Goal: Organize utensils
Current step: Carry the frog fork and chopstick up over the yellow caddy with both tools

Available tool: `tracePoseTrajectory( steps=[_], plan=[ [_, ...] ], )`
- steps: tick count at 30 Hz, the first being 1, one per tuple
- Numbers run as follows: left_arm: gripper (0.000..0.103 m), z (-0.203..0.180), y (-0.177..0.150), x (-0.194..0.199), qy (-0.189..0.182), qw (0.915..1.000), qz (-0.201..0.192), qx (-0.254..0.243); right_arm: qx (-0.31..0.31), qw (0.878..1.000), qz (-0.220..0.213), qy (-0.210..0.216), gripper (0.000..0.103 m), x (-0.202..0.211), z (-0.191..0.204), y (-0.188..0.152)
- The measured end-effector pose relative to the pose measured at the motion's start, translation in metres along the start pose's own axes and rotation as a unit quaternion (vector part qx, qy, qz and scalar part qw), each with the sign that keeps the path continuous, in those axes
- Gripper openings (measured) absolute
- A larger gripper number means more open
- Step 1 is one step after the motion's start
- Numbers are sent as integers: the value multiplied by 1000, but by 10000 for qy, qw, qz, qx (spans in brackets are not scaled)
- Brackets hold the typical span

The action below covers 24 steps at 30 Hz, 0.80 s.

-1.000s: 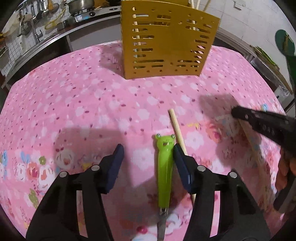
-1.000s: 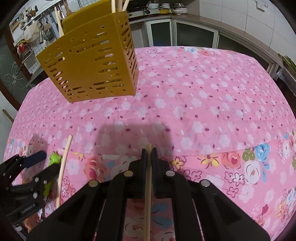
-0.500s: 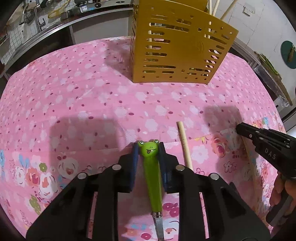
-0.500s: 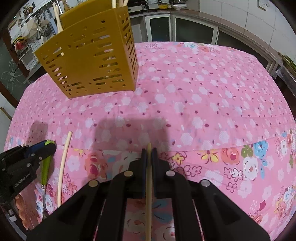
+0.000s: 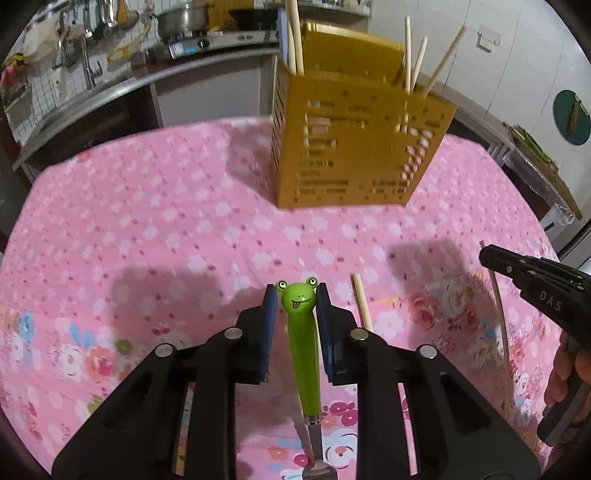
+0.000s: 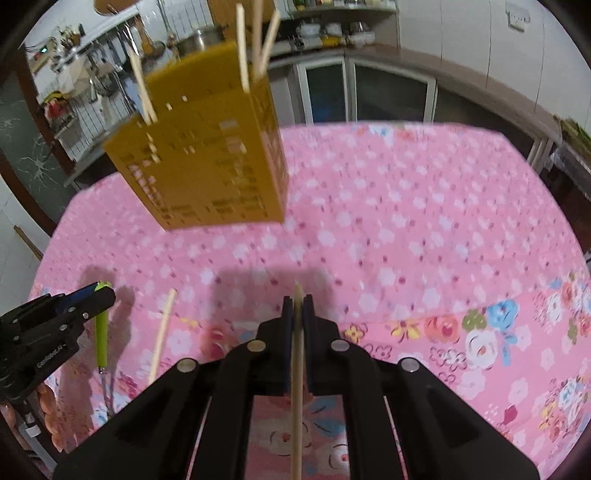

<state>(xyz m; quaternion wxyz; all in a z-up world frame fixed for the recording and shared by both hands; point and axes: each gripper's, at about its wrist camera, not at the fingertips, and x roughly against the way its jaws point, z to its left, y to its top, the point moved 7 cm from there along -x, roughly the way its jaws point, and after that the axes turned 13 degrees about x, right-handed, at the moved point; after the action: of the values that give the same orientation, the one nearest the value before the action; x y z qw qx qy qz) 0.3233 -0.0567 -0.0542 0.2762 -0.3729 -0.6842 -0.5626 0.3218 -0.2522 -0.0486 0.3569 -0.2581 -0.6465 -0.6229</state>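
My left gripper (image 5: 296,295) is shut on a green frog-handled utensil (image 5: 303,343) and holds it above the pink cloth; it also shows in the right wrist view (image 6: 101,334). My right gripper (image 6: 297,302) is shut on a wooden chopstick (image 6: 296,387), also seen in the left wrist view (image 5: 498,314). A yellow slotted utensil holder (image 5: 354,140) stands at the back with several chopsticks in it; it shows in the right wrist view (image 6: 207,166) too. One loose chopstick (image 5: 362,308) lies on the cloth between the grippers (image 6: 162,334).
The table has a pink floral cloth (image 5: 147,221). Behind it run a kitchen counter with a pot (image 5: 181,22) and cabinets (image 6: 369,92). The table edge drops off at the right (image 5: 535,206).
My left gripper closed on the frog utensil and lifted it. Both grippers have risen and tilted up, so the holder's top and its chopsticks now show.
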Motion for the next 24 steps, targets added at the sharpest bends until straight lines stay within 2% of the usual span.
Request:
tracePoseTrajectory(
  steps=[3,13,24],
  plan=[
    [20,1,7,18,9,9995,-306,-9,-12,9995,-311,-10,5,15,-1,9],
    [20,-4,26,62,-21,9953,-960,-159,76,9935,-1131,-138,5,58,-1,37],
    [20,-2,47,98,-145,9886,-1490,-131,234,9835,-1764,-325,5,97,5,63]
  ],
)
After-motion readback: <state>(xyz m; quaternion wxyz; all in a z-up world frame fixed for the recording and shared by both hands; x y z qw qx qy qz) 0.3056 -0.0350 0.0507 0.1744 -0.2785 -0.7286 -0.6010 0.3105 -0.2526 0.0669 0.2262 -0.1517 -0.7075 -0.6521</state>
